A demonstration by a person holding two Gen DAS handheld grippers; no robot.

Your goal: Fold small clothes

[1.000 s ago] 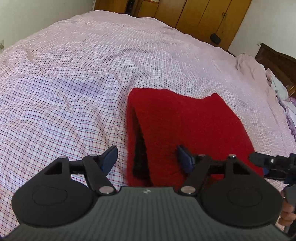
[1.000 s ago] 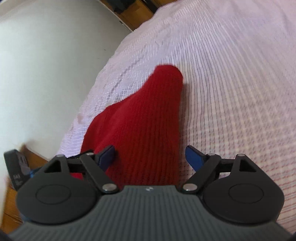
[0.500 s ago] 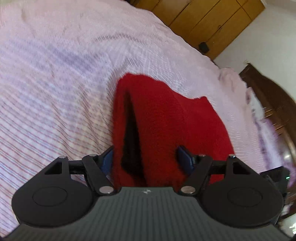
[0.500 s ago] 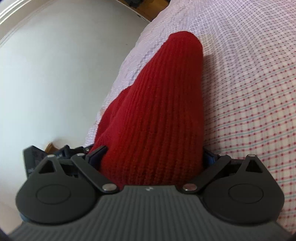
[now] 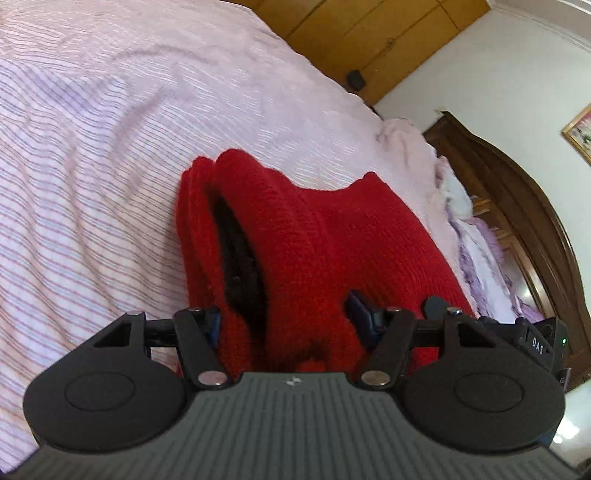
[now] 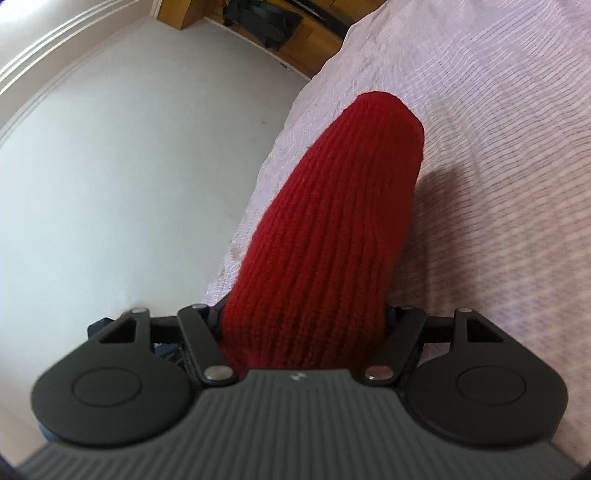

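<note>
A: What was seen nearest the cameras?

B: The left gripper (image 5: 284, 314) was found closed round the near end of the knit (image 5: 314, 251). Its jaws had just been closing, and red wool was bunched between them, with one blue pad (image 5: 360, 308) pressed into the cloth. The right gripper (image 6: 304, 317) had also just been closing; its jaws were drawn in against both sides of the knit (image 6: 332, 229), so a grip on it was judged there too.

A: And where was the knit placed?

B: It was held up at its near edge by both grippers, while its far end was draped towards the bed (image 5: 92, 166). Whether that end was resting on the sheet could not be told. A dark opening (image 5: 236, 254) was shown on its left side.

A: How was it expected to handle?

B: It was judged soft, thick and light, liable to sag and bunch instead of creasing cleanly. Slipping was thought unlikely, the ribbed wool being grippy. The two near corners were judged the best places to be held, so that the edge could be kept taut for the fold.

A: Were any containers noticed?

B: None was seen. Beyond the bed only a wardrobe (image 5: 369, 33) and a headboard (image 5: 517, 177), with bedding heaped beside it, were made out.
</note>
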